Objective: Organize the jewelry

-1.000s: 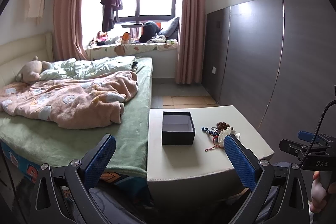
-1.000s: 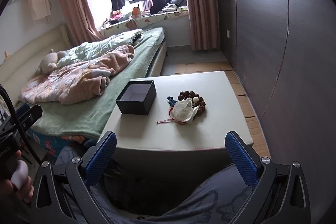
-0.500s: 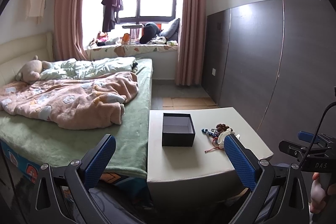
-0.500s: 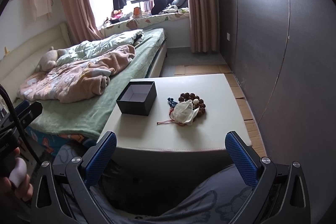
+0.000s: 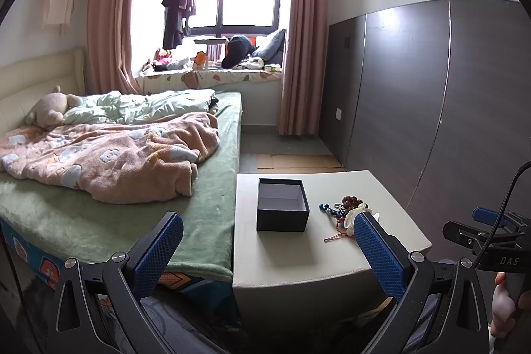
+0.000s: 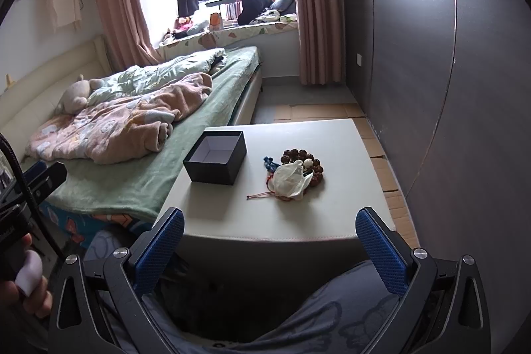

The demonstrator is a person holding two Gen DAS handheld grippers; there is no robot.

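An open black box [image 5: 282, 204] [image 6: 215, 156] with a pale inside stands on a low white table [image 5: 298, 254] [image 6: 332, 208]. To its right lies a small heap of jewelry [image 5: 346, 208] [image 6: 297, 171]: a brown bead bracelet [image 6: 300, 155], blue beads, a red cord and a white pouch [image 6: 289, 179]. My left gripper [image 5: 268, 251] is open and held back from the table's near edge, with nothing between its fingers. My right gripper [image 6: 269, 249] is open too, low before the table, empty.
A bed [image 5: 109, 188] with a green sheet and pink blanket borders the table's left side. A dark panelled wall [image 6: 464, 88] runs along the right. A person's hand [image 6: 26, 274] holds the other gripper's handle. Cardboard lies on the floor beyond the table.
Both views have shifted only slightly; the table and box sit a little lower in the left wrist view. Both grippers stay open and nothing on the table has moved.
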